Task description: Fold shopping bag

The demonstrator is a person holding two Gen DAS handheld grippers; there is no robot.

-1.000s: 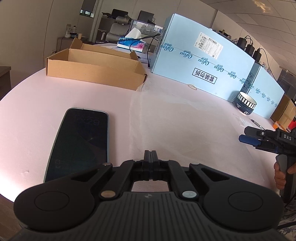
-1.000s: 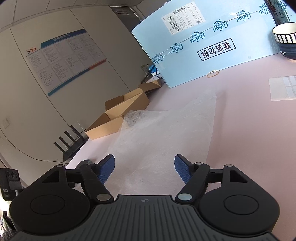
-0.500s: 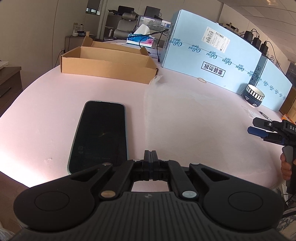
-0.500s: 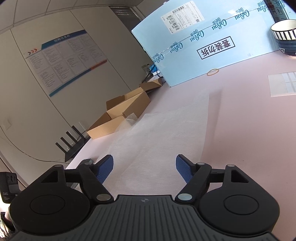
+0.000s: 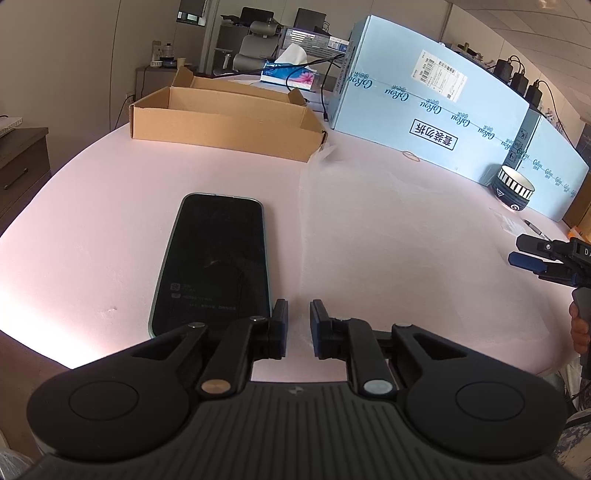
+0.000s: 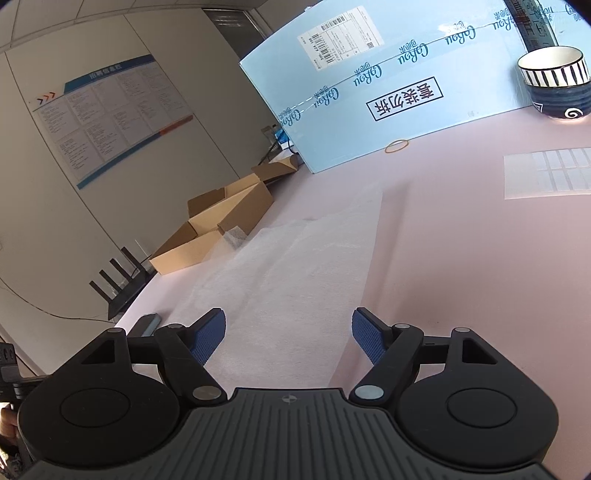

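Both tongs gape empty, left tongs (image 5: 297, 325) narrowly, beside phone (image 5: 216, 264) and bag (image 6: 295, 273).

We read "CoRou" repeated along the blue box (image 5: 424, 107), and "DA" on the right gripper (image 5: 532, 254).

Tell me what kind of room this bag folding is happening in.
Most likely an office or workroom. Behind the pink table stand an office chair and desks with monitors, a printed notice board hangs on the wall, and a row of chargers sits plugged in behind the big blue carton.
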